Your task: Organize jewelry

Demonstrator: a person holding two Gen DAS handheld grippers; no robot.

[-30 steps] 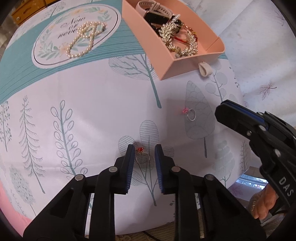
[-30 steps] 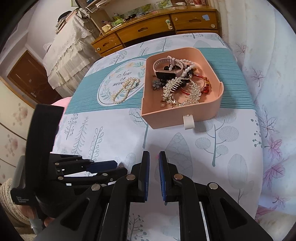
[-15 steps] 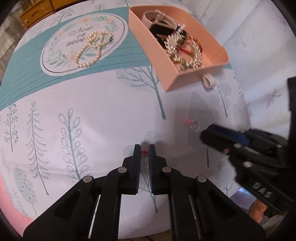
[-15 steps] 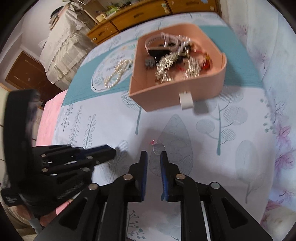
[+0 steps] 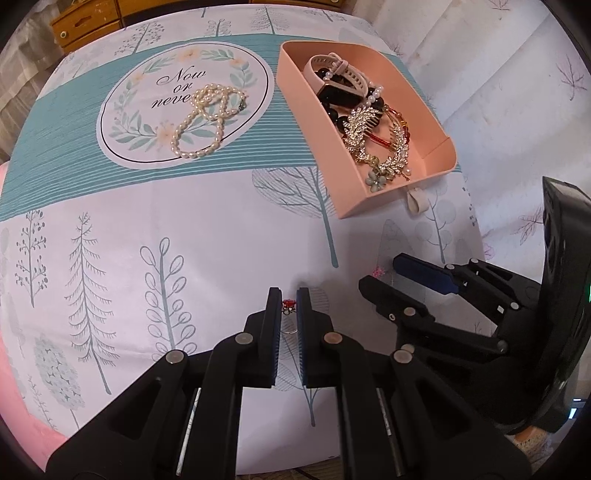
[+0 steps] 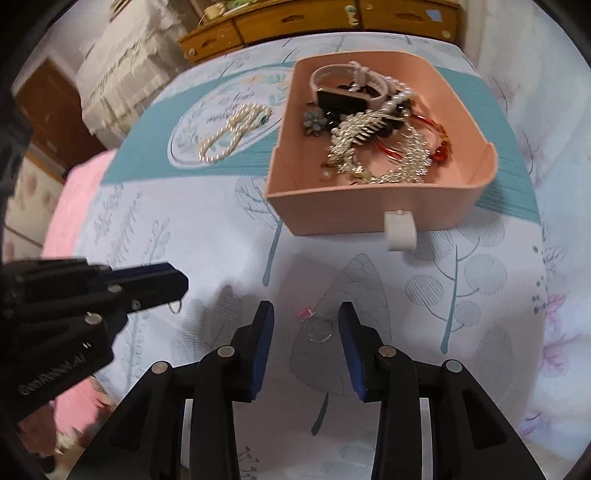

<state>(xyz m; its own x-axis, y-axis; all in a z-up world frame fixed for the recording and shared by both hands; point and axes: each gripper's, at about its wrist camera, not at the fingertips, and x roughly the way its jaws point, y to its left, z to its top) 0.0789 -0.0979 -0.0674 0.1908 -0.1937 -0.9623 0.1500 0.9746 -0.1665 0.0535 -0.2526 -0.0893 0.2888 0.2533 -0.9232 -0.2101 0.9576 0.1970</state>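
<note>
My left gripper (image 5: 289, 297) is shut on a thin ring with a red stone (image 5: 288, 303), low over the tablecloth; it also shows in the right wrist view (image 6: 176, 306). My right gripper (image 6: 306, 317) is open, its jaws on either side of a second ring with a pink stone (image 6: 317, 328) that lies on the cloth. A pink tray (image 5: 436, 173) at the back right holds a watch, a crystal comb and several bracelets. A pearl necklace (image 5: 207, 120) lies on the round printed label at the back.
The patterned tablecloth (image 5: 166, 229) covers the round table. A white pull tab (image 6: 400, 229) sticks out of the tray's front wall. A wooden dresser (image 6: 332, 18) stands behind the table. The table edge (image 5: 258, 469) runs close below my grippers.
My left gripper closed on the red-stone ring and lifted slightly. My right gripper moved forward over the pink-stone ring and opened from shut.
</note>
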